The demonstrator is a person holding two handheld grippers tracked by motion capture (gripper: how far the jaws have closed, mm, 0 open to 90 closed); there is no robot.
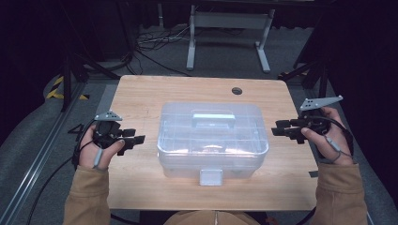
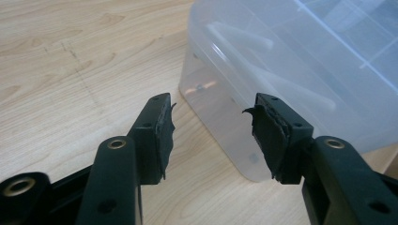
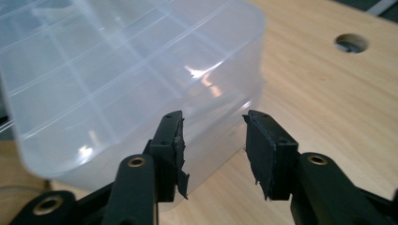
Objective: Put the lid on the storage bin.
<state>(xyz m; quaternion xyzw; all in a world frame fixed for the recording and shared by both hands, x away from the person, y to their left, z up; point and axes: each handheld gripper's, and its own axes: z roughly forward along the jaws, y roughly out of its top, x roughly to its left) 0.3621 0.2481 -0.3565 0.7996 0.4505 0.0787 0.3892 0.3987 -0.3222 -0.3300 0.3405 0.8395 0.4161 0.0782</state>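
I see the clear plastic compartment box (image 1: pixel 212 140) with its lid closed, a moulded carry handle (image 1: pixel 213 120) on top and a front latch (image 1: pixel 210 177), standing at the centre of the light wooden worktop (image 1: pixel 136 93); through the lid, divider walls show, but I cannot make out any contents. My left tongs (image 1: pixel 135 139) sit just beside the box's left end, jaws apart and holding nothing. My right tongs (image 1: pixel 280 130) sit just beside its right end, likewise apart and empty.
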